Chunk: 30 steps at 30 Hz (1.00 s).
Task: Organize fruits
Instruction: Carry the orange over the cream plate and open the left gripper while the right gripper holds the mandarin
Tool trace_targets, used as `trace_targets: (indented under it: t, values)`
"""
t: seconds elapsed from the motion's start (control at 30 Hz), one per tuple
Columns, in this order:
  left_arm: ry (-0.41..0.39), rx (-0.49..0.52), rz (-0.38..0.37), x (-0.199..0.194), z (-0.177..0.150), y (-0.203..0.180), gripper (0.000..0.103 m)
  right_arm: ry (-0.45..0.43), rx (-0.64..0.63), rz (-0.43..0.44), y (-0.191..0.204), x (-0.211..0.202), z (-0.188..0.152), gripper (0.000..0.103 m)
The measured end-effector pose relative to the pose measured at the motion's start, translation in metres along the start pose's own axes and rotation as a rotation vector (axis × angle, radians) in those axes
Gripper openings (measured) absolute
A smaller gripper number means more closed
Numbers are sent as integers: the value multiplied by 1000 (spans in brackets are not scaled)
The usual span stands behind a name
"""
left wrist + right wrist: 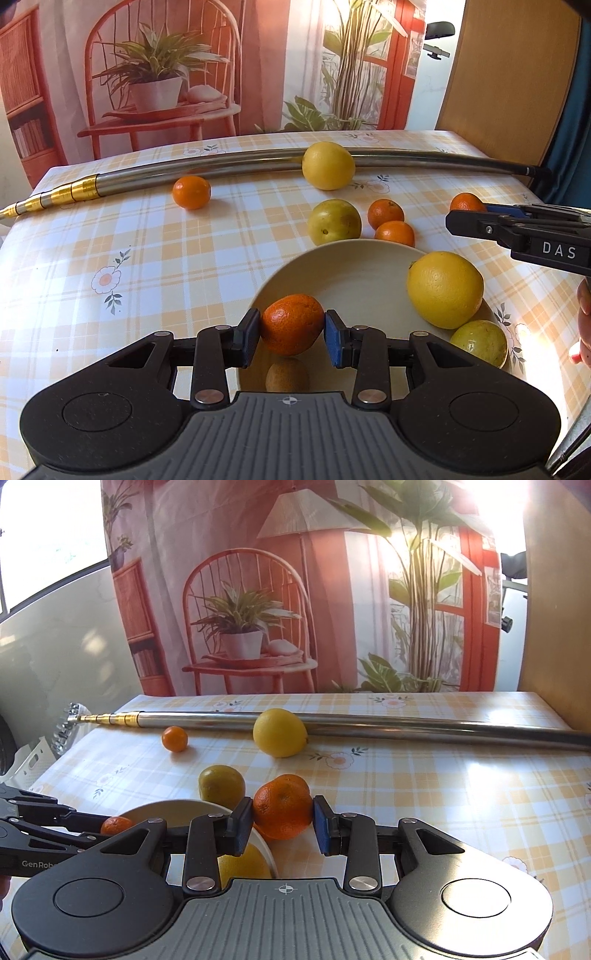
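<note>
My left gripper (291,334) is shut on a tangerine (291,323) and holds it over the near left part of a cream bowl (354,273). A big yellow citrus (445,290), a yellow-green fruit (478,343) and a small brown fruit (286,376) lie in the bowl. My right gripper (282,825) is shut on another tangerine (282,808) just right of the bowl (177,810), with one more tangerine (297,778) close behind. In the left wrist view the right gripper (471,214) comes in from the right.
On the checked tablecloth (147,258) lie a long metal telescopic pole (221,170), a yellow citrus (328,166) against it, a lone tangerine (191,192), a green fruit (334,222) and two tangerines (391,223) beyond the bowl. A printed backdrop hangs behind; a hand (583,325) shows at right.
</note>
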<state>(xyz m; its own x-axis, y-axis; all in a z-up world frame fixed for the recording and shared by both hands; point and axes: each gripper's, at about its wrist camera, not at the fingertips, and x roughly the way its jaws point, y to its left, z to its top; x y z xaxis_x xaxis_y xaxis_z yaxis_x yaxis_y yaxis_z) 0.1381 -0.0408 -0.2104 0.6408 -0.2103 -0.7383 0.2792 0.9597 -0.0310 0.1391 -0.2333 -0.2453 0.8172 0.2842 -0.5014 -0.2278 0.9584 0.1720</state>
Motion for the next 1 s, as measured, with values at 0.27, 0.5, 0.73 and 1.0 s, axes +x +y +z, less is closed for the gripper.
trace_targets:
  t: [0.27,0.5,0.73,1.0]
  values:
    - [14,-4,0,0,-4,-3,40,0,1,4,3,-4,-4,32]
    - [4,-36,-8,-3,-4,-1,42,2,-1,7,6,-7,-4,32]
    - [-31,-53,-1,-19,-4,3,44,-3,-27,17,14,-18,-5,32]
    - [-84,-116,9,-48,-8,17,57,14,-29,29,23,-27,-7,32]
